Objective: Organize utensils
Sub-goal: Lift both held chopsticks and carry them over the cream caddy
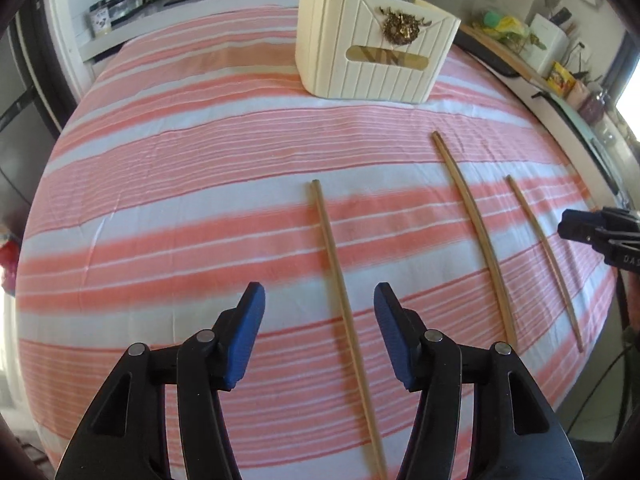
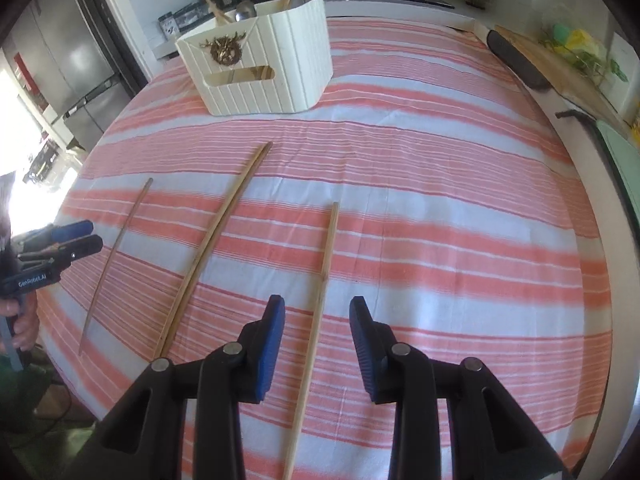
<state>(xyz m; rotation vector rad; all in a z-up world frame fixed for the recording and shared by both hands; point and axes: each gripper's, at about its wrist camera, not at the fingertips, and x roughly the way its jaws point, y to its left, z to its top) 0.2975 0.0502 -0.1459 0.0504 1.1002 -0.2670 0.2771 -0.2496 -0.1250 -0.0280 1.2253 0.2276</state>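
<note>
- Three wooden chopsticks lie on the striped cloth of the table [image 1: 200, 152], well apart from one another; none is in the cream utensil caddy [image 1: 372, 60] at the far side, which already holds spoons and wooden pieces
- The left gripper [image 1: 320, 336] hangs over the leftmost chopstick [image 1: 340, 280], jaws apart, pads clear of the stick that runs between them
- The right gripper [image 2: 318, 344] hangs over the rightmost chopstick [image 2: 320, 300], jaws also parted, not pressing on it
- The middle chopstick [image 1: 476, 236] looks like a pair lying tight together, though the blur leaves that unsure
- Risk: the sticks are thin and lie flat on soft cloth, so closing pads may snag fabric or roll the stick aside
- Gripped off-centre, a long stick could swing and miss the caddy opening
</note>
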